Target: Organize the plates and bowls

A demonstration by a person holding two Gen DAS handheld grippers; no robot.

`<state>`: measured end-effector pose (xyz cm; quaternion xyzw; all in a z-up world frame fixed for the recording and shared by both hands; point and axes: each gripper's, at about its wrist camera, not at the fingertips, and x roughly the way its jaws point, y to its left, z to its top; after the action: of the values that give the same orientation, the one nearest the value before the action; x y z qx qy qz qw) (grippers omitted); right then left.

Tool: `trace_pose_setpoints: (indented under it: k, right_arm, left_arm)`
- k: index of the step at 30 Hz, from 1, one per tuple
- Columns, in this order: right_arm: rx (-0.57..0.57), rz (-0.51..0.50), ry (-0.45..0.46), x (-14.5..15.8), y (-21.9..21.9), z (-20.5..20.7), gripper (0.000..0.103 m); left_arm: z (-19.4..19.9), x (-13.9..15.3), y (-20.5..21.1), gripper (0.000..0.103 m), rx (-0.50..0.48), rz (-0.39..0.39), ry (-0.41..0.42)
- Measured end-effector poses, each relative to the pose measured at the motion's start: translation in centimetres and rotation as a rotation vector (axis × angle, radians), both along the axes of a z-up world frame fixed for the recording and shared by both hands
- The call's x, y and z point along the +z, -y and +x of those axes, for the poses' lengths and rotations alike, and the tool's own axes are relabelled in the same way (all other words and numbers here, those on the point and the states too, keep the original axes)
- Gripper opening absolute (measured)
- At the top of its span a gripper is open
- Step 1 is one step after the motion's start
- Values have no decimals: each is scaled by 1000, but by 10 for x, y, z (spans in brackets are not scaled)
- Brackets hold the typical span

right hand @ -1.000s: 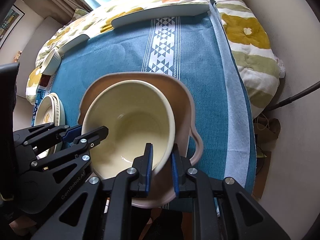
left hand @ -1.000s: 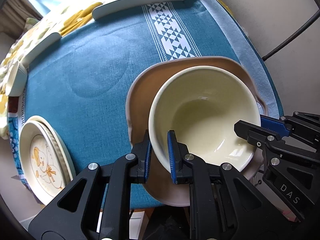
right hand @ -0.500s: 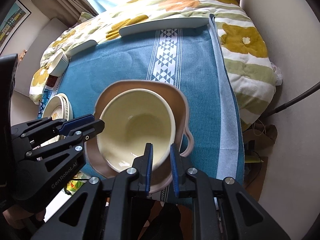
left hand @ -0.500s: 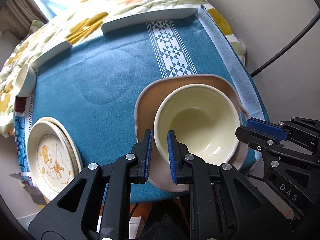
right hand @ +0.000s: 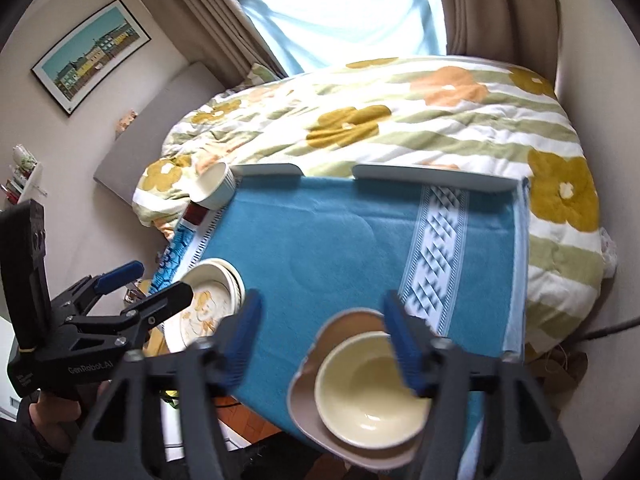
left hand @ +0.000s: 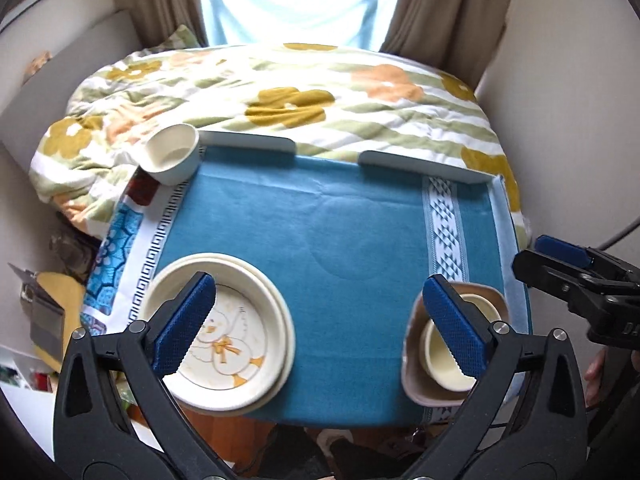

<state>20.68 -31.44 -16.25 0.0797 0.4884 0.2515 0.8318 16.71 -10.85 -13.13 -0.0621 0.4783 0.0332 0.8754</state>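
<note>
From my left cam, L gripper (left hand: 320,320) jaws are opening wide, nothing btwn them; R gripper (right hand: 324,344) is opening too, empty. The glossy cream bowl (right hand: 370,388) sits nested in a matte brown squarish dish (right hand: 304,396) at 5 o'clock on the teal woven cloth (left hand: 340,232). Two stacked round plates (left hand: 224,340), duck print on top, sit at 7. One small white cup (left hand: 172,152) sits at 11, against the floral quilt (left hand: 304,96). Two pale rails (left hand: 424,166) edge the cloth at 12.
</note>
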Motion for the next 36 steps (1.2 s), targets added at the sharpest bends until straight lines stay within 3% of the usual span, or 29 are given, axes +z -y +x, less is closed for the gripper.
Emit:
trace_pose_setpoints:
  k: [1, 9, 14, 17, 23, 26, 28, 30, 32, 33, 36]
  right_arm:
    - [15, 11, 14, 5, -9, 8, 92]
    - [162, 31, 82, 42, -111, 78, 92]
    - [194, 30, 98, 52, -193, 126, 93]
    - [201, -50, 48, 26, -248, 163, 92]
    - [214, -21, -180, -68, -318, 225, 92]
    - [225, -44, -231, -104, -340, 239, 79]
    - [235, -43, -270, -124, -348, 244, 62]
    - [238, -43, -296, -139, -355, 247, 56]
    - [240, -36, -305, -148, -360, 248, 53]
    - [244, -33, -307, -151, -362, 249, 48]
    - [262, -40, -309, -157, -369, 251, 29]
  left_arm:
    - [2, 3, -14, 103, 27, -5, 8]
    - [36, 11, -133, 103, 171, -86, 45]
    - [79, -11, -208, 103, 230, -159, 19]
    - [108, -44, -251, 103, 266, -246, -18]
    - [164, -124, -301, 90, 297, -354, -128]
    - [183, -154, -315, 82, 307, -373, -175]
    - [191, -167, -321, 78, 308, -370, -192]
    - [196, -176, -326, 72, 308, -366, -201]
    - [201, -183, -328, 58, 308, -365, -205]
    - [203, -185, -328, 54, 308, -363, -205]
    - [207, -190, -330, 28, 310, -356, -211]
